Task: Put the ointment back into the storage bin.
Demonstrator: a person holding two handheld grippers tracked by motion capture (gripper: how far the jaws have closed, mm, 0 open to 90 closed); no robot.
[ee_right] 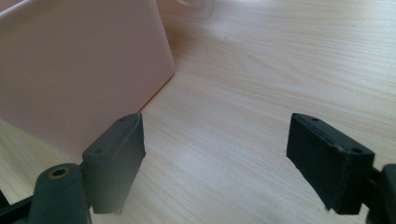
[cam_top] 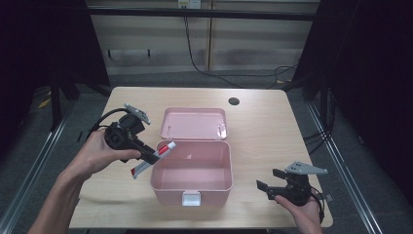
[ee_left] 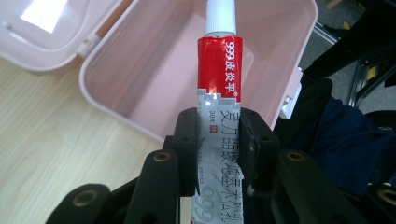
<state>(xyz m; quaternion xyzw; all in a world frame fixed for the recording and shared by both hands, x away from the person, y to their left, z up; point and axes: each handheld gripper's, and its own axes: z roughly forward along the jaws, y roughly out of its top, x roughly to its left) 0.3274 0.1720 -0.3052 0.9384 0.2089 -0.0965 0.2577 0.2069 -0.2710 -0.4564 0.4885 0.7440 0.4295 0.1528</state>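
Observation:
A red, silver and white ointment tube [cam_top: 154, 158] with a white cap is clamped in my left gripper [cam_top: 152, 157], which is shut on the tube's middle. In the left gripper view the tube [ee_left: 218, 79] sticks up from between the jaws, its cap over the open pink box [ee_left: 154, 84]. The pink plastic box [cam_top: 160, 181] stands in the middle of the table, lid [cam_top: 195, 123] folded back behind it, and I see nothing lying inside. My right gripper [cam_top: 272, 179] rests open near the table's front right, beside the box's wall [ee_right: 70, 70], with nothing between its jaws.
The wooden table [cam_top: 263, 131] has a small dark hole [cam_top: 234, 101] at the back. A white latch [cam_top: 191, 198] hangs on the box's front wall. Dark floor and metal rails flank the table; cables trail along the back wall.

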